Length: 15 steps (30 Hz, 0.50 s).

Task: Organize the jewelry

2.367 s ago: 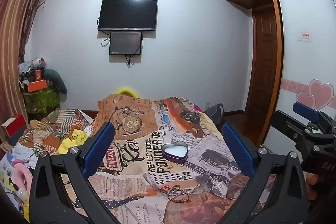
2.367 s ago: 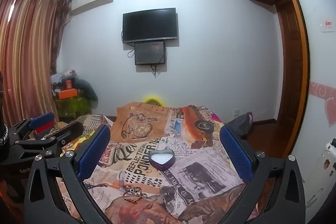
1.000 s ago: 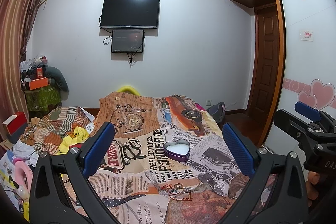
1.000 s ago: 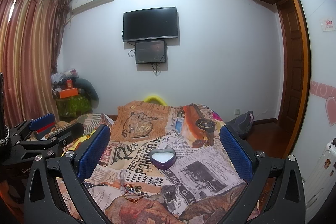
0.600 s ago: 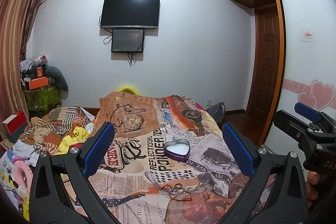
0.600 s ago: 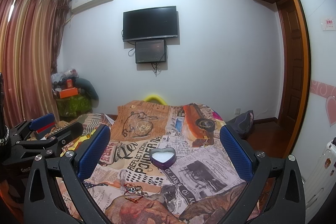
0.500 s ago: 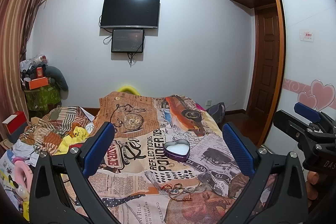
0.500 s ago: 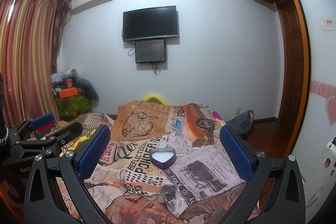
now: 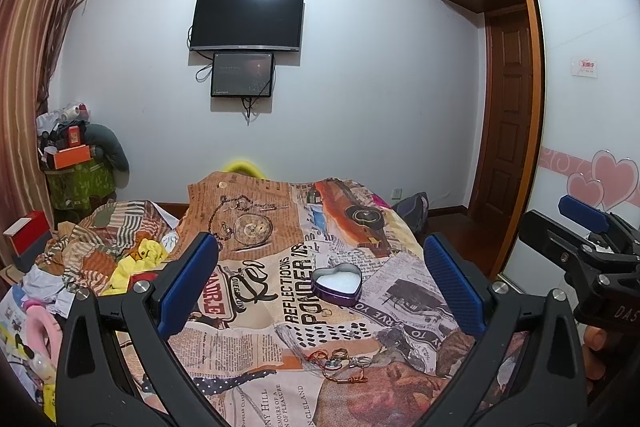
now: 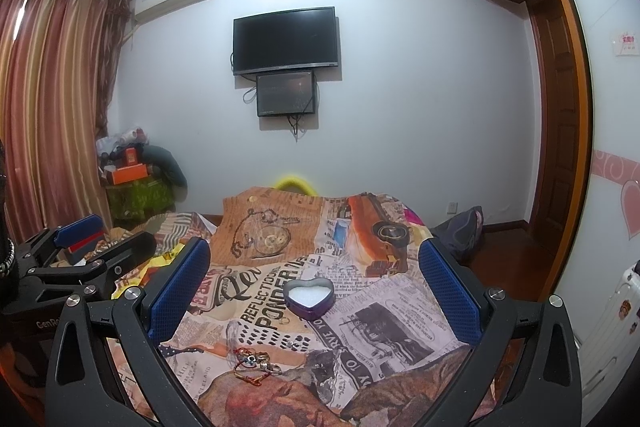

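Jewelry [image 9: 339,361]: a small cluster of rings and a red-orange cord, lying loose on the bedspread [image 9: 256,311] in the lower centre of the left wrist frame; the same cluster [image 10: 256,362] sits lower centre-left in the right wrist frame; individual pieces too small to identify further. Left side of the left wrist frame: striped curtain [image 9: 24,67] along the edge, a heap of clothes [image 9: 100,251] beside the bed. Left gripper [image 9: 320,283]: fingers spread wide apart, holding nothing, blue pads framing the bedspread. Centre: heart-shaped tin [image 9: 337,284], purple wall, white interior, lid off, resting on the bedspread just above the jewelry and apart from it; in the right wrist frame the tin [image 10: 309,297] lies up and right of the cluster. Upper centre: wall television [image 9: 247,20] with a smaller screen beneath. Right gripper [image 10: 314,285]: fingers likewise spread wide, nothing between them; it also appears at the right edge of the left wrist frame [image 9: 588,247]. Far right: wooden door [image 9: 506,115].
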Each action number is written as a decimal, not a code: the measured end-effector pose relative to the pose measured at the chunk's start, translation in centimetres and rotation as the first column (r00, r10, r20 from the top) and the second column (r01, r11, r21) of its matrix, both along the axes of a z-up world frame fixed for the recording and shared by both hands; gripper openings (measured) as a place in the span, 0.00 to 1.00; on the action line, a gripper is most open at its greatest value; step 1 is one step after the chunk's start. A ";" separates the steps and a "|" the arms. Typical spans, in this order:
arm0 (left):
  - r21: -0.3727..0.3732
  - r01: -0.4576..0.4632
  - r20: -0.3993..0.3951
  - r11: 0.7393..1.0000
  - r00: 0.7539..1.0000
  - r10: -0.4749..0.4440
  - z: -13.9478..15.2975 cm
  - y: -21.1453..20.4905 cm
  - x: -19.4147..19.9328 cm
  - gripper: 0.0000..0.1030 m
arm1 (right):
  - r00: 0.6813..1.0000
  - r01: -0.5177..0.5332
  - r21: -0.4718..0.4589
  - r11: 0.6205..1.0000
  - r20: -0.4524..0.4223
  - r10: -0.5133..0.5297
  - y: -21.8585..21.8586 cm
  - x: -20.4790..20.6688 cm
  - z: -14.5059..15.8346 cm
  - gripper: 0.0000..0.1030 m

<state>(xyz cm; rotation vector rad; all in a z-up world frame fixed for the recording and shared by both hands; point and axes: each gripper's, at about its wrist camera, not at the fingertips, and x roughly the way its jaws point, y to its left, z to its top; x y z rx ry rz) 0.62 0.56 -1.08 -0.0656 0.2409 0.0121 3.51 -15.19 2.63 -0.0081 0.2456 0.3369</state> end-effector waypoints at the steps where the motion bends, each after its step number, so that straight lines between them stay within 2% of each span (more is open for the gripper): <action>1: 0.000 -0.001 -0.002 1.000 1.000 0.001 -0.1 0.0 0.1 1.00 | 1.000 0.000 0.000 1.000 -0.002 0.000 0.0 0.1 0.0 1.00; 15: -0.020 -0.034 -0.076 0.999 0.997 0.033 -1.8 1.6 3.1 1.00 | 0.996 0.011 -0.014 1.000 -0.086 -0.012 0.1 2.6 -1.6 1.00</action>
